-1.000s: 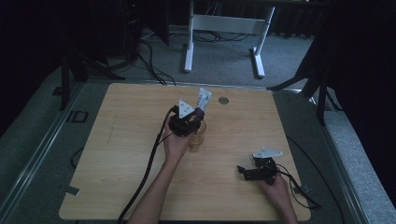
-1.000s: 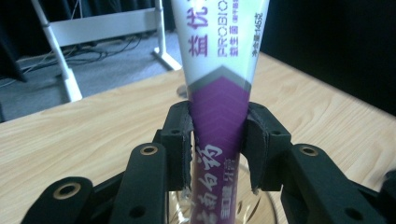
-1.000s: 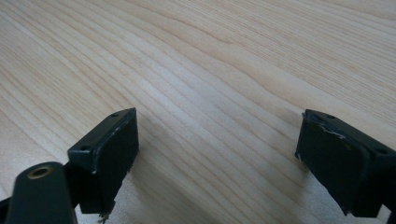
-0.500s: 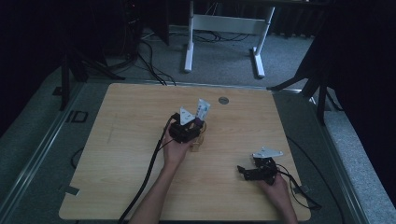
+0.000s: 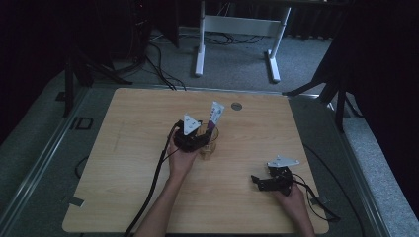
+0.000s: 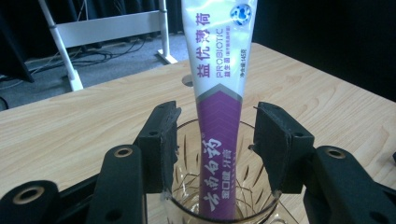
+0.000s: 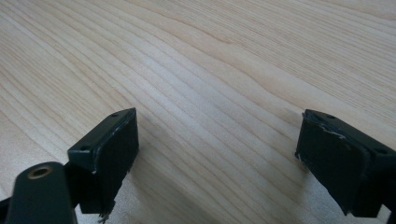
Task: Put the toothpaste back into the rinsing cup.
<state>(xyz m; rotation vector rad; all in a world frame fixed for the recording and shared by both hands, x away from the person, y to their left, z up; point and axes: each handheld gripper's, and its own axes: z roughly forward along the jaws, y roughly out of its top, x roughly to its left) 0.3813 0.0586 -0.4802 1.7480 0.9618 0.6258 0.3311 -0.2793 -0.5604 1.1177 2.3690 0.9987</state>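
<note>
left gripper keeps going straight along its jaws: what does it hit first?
Most likely the toothpaste tube, standing tilted in the glass cup. The left gripper has just been opening; its jaws straddle the tube with gaps either side, near the rim, so a jaw might catch the glass first. Depth is unclear.

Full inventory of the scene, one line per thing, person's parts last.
Toothpaste tube: one, white top and purple lower half, standing tilted in the glass, between the left jaws with a gap each side.
Glass cup: one, clear, mid-table, under the left gripper.
Table: one, light wood, small round grommet near far edge.
Desk frame: one, white, on the floor beyond the table.
Left gripper: black, at the cup, jaws just opened off the tube.
Right gripper: black, jaws wide apart over bare wood, near right of table.
Hands: two, entering from the bottom.
</note>
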